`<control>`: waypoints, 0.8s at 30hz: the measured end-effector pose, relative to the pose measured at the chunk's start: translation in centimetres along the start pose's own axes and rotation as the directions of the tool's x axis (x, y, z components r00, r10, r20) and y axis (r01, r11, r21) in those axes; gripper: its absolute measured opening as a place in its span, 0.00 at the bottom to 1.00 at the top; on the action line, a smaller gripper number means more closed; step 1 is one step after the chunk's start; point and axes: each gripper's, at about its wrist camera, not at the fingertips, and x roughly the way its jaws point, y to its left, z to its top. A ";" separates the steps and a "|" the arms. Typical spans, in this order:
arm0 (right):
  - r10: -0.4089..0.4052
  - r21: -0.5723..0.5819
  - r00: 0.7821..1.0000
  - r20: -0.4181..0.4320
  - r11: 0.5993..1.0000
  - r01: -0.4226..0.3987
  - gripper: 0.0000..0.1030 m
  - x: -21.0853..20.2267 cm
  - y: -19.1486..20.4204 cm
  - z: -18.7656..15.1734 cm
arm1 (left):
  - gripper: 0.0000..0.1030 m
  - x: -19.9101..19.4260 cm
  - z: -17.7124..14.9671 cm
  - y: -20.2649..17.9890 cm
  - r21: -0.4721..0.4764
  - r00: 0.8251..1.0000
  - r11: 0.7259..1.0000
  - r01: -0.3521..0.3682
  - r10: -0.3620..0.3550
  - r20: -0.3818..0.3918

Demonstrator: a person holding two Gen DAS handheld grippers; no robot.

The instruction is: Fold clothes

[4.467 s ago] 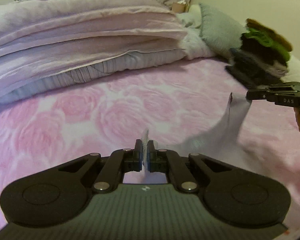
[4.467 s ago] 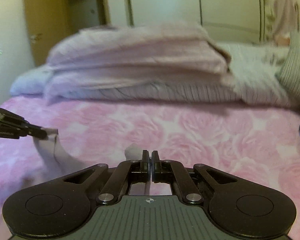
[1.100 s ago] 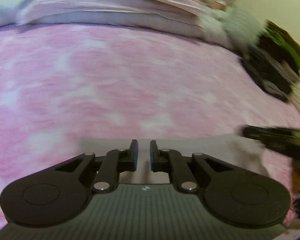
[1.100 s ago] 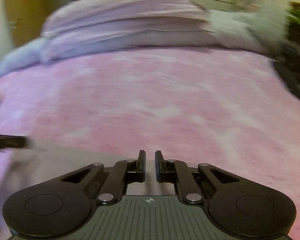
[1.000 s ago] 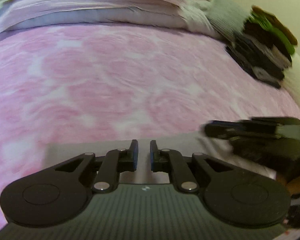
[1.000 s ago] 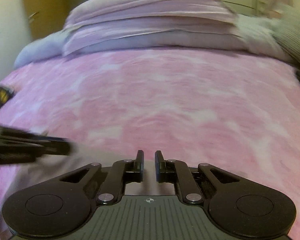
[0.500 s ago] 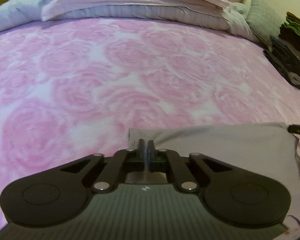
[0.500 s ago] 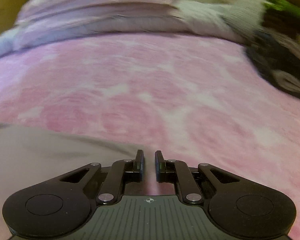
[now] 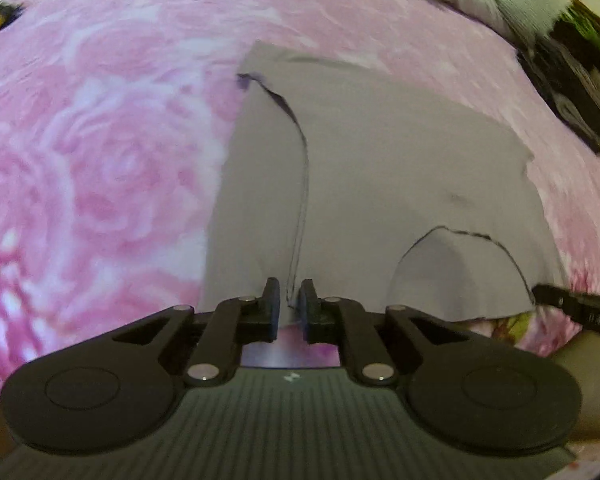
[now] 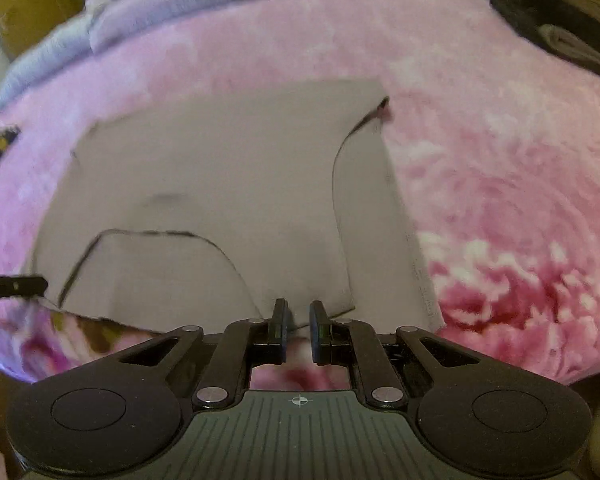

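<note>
Nearest, the left claw with jaws opening and the right claw with jaws slightly apart straddle the near hem of the grey shirt, spread flat on the bed; folding seems barely begun, beyond lies a stack.

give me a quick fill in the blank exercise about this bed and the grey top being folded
1. The grey top lies spread on a ____ flowered blanket.
2. The left gripper is at one shoulder of the top and the right gripper at the ____ shoulder.
3. The top has no sleeves; its armholes and neckline are edged with a ____ line.
4. A pile of dark folded clothes sits at the far ____ edge of the bed.

Missing words: pink; other; dark; right
</note>
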 end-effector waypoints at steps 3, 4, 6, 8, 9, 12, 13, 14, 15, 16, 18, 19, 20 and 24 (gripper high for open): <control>-0.011 0.012 0.998 -0.061 1.000 0.012 0.10 -0.7 0.0 1.4 | 0.13 -1.3 0.7 -0.8 -0.014 0.999 0.999 -0.032 0.032 -0.007; -0.012 0.028 0.998 -0.068 0.999 0.014 0.21 -1.1 -0.1 1.8 | 0.15 -1.8 1.0 -1.1 -0.015 0.999 0.999 -0.046 0.046 -0.018; -0.009 0.069 0.997 -0.079 0.997 0.014 0.52 -2.3 -0.2 2.2 | 0.21 -2.9 1.2 -2.0 -0.027 0.998 0.998 -0.053 0.052 -0.024; 0.008 0.106 0.997 -0.078 0.994 0.001 0.63 -3.3 -0.4 2.5 | 0.33 -3.8 1.5 -2.7 -0.032 0.998 0.998 -0.060 0.059 -0.031; 0.020 0.118 0.998 -0.065 0.993 -0.012 0.64 -4.0 -0.4 2.7 | 0.33 -4.1 1.8 -3.2 -0.024 0.997 0.998 -0.066 0.065 -0.037; 0.036 0.120 0.997 -0.070 0.992 -0.028 0.64 -5.3 0.1 3.0 | 0.41 -4.7 1.9 -4.2 -0.009 0.996 0.997 -0.071 0.071 -0.055; 0.042 0.118 0.996 -0.072 0.992 -0.034 0.64 -5.6 0.3 3.2 | 0.43 -4.9 1.9 -4.6 -0.007 0.995 0.997 -0.073 0.073 -0.064; 0.048 0.115 0.996 -0.075 0.993 -0.039 0.64 -5.9 0.5 3.3 | 0.44 -5.1 1.8 -5.0 0.000 0.994 0.997 -0.078 0.078 -0.070; 0.049 0.111 0.996 -0.075 0.993 -0.040 0.64 -6.3 0.7 3.3 | 0.44 -5.3 1.7 -5.4 0.014 0.993 0.996 -0.085 0.086 -0.079; 0.051 0.107 0.996 -0.075 0.993 -0.043 0.64 -6.6 0.8 3.3 | 0.46 -5.4 1.5 -5.8 0.031 0.991 0.995 -0.092 0.095 -0.091; 0.056 0.107 0.995 -0.085 0.993 -0.047 0.64 -7.0 0.7 3.2 | 0.46 -5.5 0.9 -6.3 0.052 0.987 0.993 -0.104 0.110 -0.121; 0.060 0.111 0.994 -0.092 0.993 -0.049 0.64 -7.1 0.8 3.1 | 0.46 -5.4 0.6 -6.5 0.058 0.984 0.993 -0.108 0.115 -0.135; 0.064 0.115 0.993 -0.099 0.992 -0.052 0.64 -7.2 0.7 2.9 | 0.47 -5.4 0.3 -6.7 0.063 0.982 0.992 -0.109 0.117 -0.150; 0.062 0.117 0.990 -0.125 0.992 -0.048 0.64 -7.3 0.6 2.2 | 0.47 -5.3 -0.6 -7.2 0.079 0.974 0.990 -0.121 0.134 -0.185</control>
